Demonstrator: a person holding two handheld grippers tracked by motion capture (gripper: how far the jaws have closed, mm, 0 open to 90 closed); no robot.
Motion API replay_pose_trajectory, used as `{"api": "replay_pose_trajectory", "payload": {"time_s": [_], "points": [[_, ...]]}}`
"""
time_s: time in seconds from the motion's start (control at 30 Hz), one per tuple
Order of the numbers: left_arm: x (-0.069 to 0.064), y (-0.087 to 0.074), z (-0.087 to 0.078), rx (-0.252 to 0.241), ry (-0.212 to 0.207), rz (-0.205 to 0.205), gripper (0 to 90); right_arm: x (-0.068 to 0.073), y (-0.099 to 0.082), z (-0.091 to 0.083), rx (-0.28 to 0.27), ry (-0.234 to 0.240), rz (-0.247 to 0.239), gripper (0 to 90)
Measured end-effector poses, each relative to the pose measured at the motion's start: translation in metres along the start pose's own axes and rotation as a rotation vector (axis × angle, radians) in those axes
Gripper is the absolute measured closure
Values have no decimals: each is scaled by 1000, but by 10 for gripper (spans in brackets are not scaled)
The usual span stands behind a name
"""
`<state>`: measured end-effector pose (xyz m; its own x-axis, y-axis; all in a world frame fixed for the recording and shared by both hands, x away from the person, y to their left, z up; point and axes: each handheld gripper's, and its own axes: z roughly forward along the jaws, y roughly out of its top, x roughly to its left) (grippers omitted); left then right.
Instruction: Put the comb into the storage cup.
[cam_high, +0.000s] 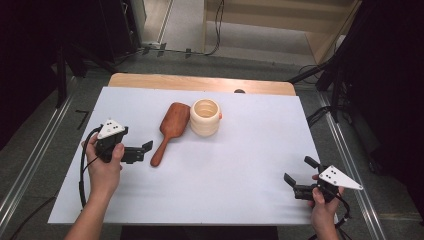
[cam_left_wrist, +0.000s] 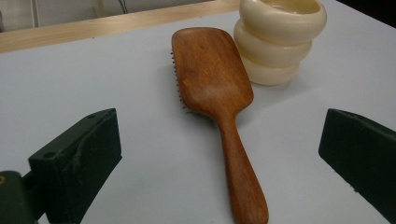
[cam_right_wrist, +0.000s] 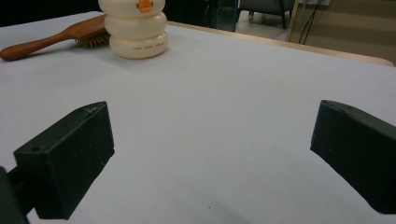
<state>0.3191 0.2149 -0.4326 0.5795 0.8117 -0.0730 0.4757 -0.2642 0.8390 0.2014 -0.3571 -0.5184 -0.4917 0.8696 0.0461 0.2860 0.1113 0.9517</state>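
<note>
Reddish-brown wooden paddle hairbrush (cam_high: 169, 131) lies bristles-down, touching cream ribbed plastic cup (cam_high: 205, 116). Left gripper (cam_high: 141, 151) spread wide, just beside brush handle. Right gripper (cam_high: 296, 176) spread, well apart from brush.

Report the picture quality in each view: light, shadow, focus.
High view: the white table sheet is evenly lit, the surroundings are dark, and shadows are soft. Left gripper view: the brown wooden paddle hairbrush is fairly sharp, the near black jaws are soft, and the cream ribbed cup casts a faint shadow. Right gripper view: the near jaws are soft and the background is dim.

Table (cam_high: 250, 165) bears hairbrush (cam_high: 169, 131) beside cream holder (cam_high: 205, 117)
</note>
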Motion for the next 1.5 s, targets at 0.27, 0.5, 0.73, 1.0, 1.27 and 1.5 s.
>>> {"api": "replay_pose_trajectory", "payload": {"time_s": [0.27,0.5,0.73,1.0,1.27,1.5], "points": [[1,3,14,27,-7,-19,0,0,0,1,5,-1,-6,0],[0,12,23,54,-14,-15,0,0,0,1,6,-1,-4,0],[-1,17,29,74,-13,-7,0,0,0,1,5,-2,-4,0],[-5,25,40,144,-9,-17,15,0,0,1,6,-5,-5,0],[-8,34,54,223,-18,-18,20,-1,0,1,9,-4,-4,0],[-13,42,71,326,20,-13,79,-1,0,1,13,-8,0,0]]}}
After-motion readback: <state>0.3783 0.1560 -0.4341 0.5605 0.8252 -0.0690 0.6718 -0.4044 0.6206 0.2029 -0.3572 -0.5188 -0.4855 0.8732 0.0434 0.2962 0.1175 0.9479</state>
